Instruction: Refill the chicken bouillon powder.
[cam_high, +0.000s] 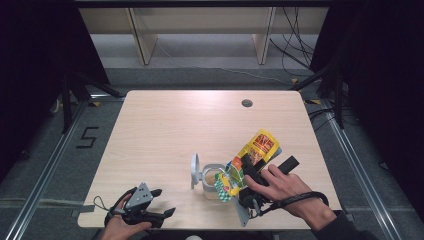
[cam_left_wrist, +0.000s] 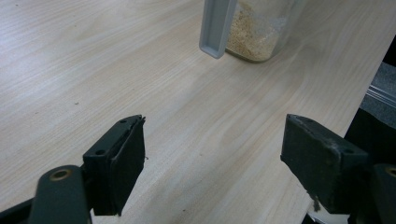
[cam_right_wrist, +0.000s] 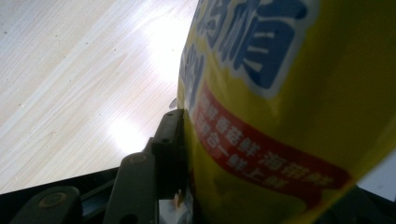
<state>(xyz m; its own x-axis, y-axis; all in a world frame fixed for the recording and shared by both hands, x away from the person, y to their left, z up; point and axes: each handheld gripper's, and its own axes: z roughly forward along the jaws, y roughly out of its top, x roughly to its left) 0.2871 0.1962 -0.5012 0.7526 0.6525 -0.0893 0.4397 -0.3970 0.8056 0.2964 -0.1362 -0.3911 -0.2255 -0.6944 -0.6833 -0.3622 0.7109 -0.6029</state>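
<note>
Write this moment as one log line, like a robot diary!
right tool: grips yellow bag, tipped over jar | left tool: open, idle | jar lid: open

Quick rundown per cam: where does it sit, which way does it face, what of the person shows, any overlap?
High view: above the person's side, looking forward and down on the table; both hands show, with left gripper and right gripper.
Left gripper view: on the left gripper, low across the table at the jar; jaws open.
Right gripper view: on the right gripper, against the yellow bag it clamps.
Shared: high and left gripper views both show the jar.
</note>
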